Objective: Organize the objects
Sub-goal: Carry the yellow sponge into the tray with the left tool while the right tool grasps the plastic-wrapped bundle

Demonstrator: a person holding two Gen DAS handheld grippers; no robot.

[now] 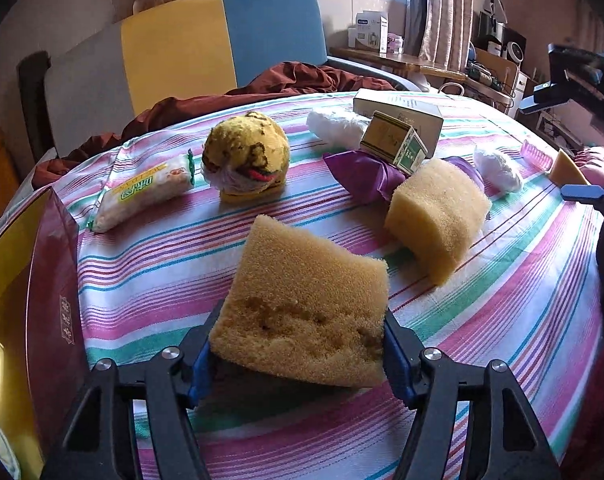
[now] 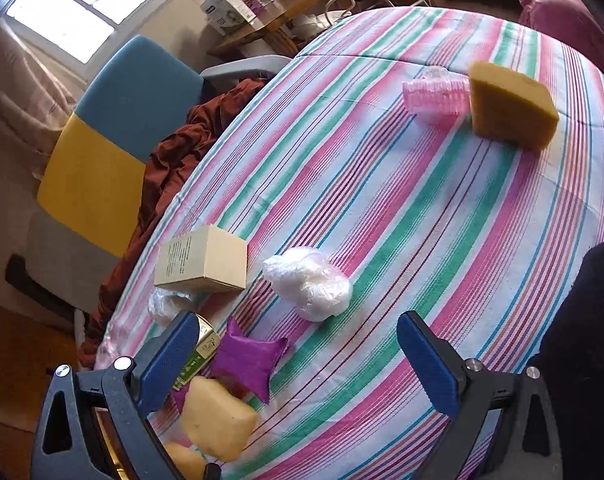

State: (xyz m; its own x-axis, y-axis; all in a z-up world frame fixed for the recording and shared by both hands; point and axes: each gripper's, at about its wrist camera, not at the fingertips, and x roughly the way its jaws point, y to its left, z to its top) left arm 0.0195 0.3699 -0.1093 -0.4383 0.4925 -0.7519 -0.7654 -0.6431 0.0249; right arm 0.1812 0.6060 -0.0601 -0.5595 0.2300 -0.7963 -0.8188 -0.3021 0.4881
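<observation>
Left claw (image 1: pixel 298 344) pinches a tan sponge (image 1: pixel 306 304); right claw (image 2: pixel 298 356) gapes empty. Carry it level toward the red box (image 1: pixel 42 300) at nine o'clock.

Left wrist view sits low and close over the striped tablecloth (image 1: pixel 502 280), facing the window at upper centre. Right wrist view looks steeply down, rolled sideways. Both share the beige box (image 1: pixel 398 110) (image 2: pixel 204 260) and purple pouch (image 1: pixel 362 174) (image 2: pixel 248 358).
</observation>
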